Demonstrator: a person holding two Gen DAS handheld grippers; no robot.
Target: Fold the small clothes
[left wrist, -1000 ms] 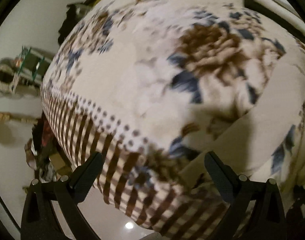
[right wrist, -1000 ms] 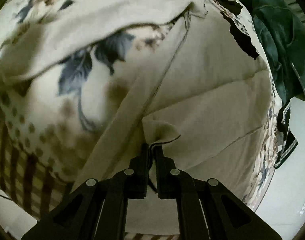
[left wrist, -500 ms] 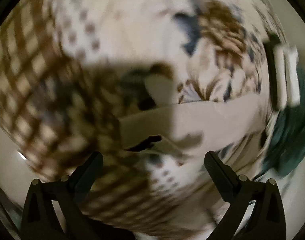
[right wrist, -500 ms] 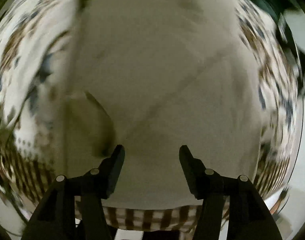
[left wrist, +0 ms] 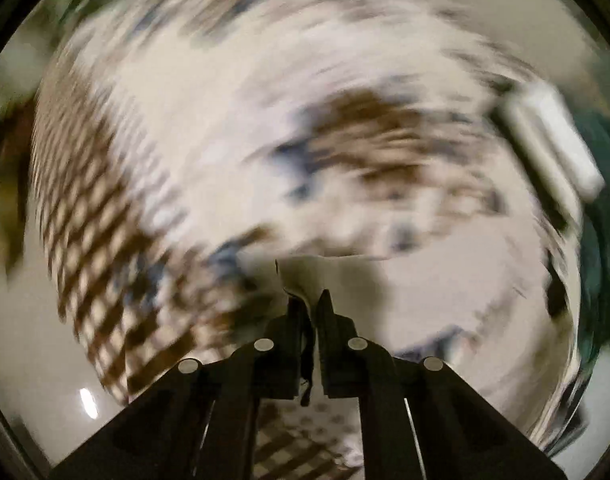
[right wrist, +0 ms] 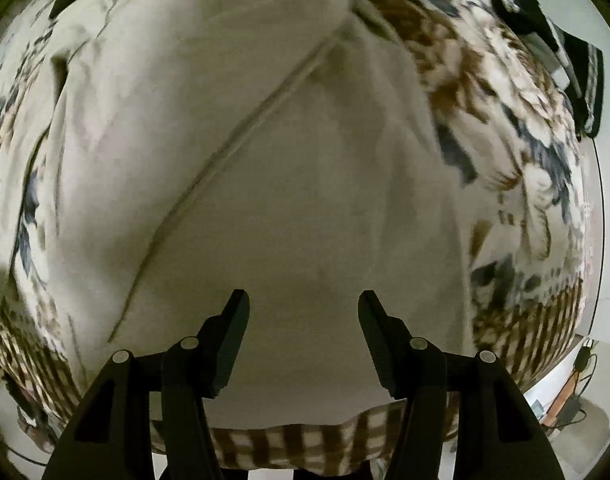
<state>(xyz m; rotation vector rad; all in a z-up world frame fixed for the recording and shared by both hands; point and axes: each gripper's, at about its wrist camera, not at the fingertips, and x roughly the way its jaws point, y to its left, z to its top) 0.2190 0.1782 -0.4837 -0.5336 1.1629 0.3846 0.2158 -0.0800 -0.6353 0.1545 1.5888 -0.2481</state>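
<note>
While the left gripper (left wrist: 309, 300) has its jaws clenched on a thin edge of the beige garment (right wrist: 273, 200), with a sliver of cloth pinched in the narrow slit between them, the right gripper (right wrist: 303, 304) hangs over the same cloth with its jaws released and nothing between them. Seen from the right wrist, the garment lies spread directly ahead of and beneath the open jaws, filling most of the view, and a stitched seam (right wrist: 233, 140) runs across it on a slant from lower left to upper right. It rests on a floral bedspread (right wrist: 505, 128) with a brown checked border (right wrist: 289, 440) at the near edge. The left wrist view is badly smeared, so which corner is held cannot be told. Judging by this, the left hand already has its hold while the right is nearer the open middle of the cloth and would need an edge before any fold. Dark green clothing (right wrist: 585, 68) lies at the bedspread's far right.
</note>
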